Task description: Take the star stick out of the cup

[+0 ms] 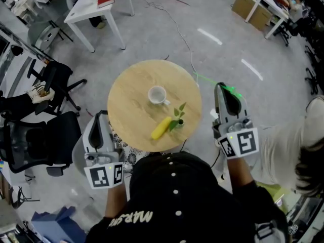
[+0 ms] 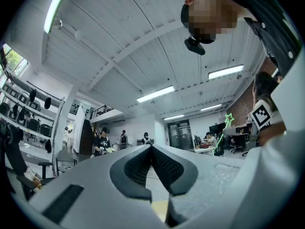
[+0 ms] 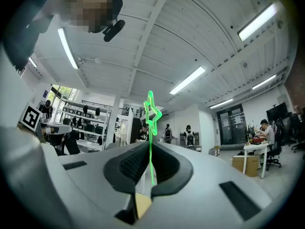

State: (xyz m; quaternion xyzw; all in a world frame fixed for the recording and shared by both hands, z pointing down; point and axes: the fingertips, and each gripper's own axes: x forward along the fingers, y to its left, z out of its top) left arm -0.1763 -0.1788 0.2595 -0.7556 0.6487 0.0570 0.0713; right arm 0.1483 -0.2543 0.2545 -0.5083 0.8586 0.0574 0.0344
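Note:
My right gripper (image 1: 220, 89) is shut on the thin green star stick (image 1: 207, 80), to the right of the round table and off its edge. In the right gripper view the stick (image 3: 150, 147) stands pinched between the dark pads, and its star outline (image 3: 152, 111) rises just past the tips. The white cup (image 1: 158, 95) stands upright near the middle of the wooden table (image 1: 129, 92), apart from the stick. My left gripper (image 1: 101, 118) hovers at the table's near left edge, shut with nothing between its fingers (image 2: 164, 163). From there the star stick (image 2: 228, 120) shows far to the right.
A yellow banana-shaped object (image 1: 161, 127) and a green leafy sprig (image 1: 177, 116) lie on the table's near right part. Black office chairs (image 1: 50, 82) stand to the left, and a white desk (image 1: 96, 6) stands behind. Cables run across the floor beyond the table.

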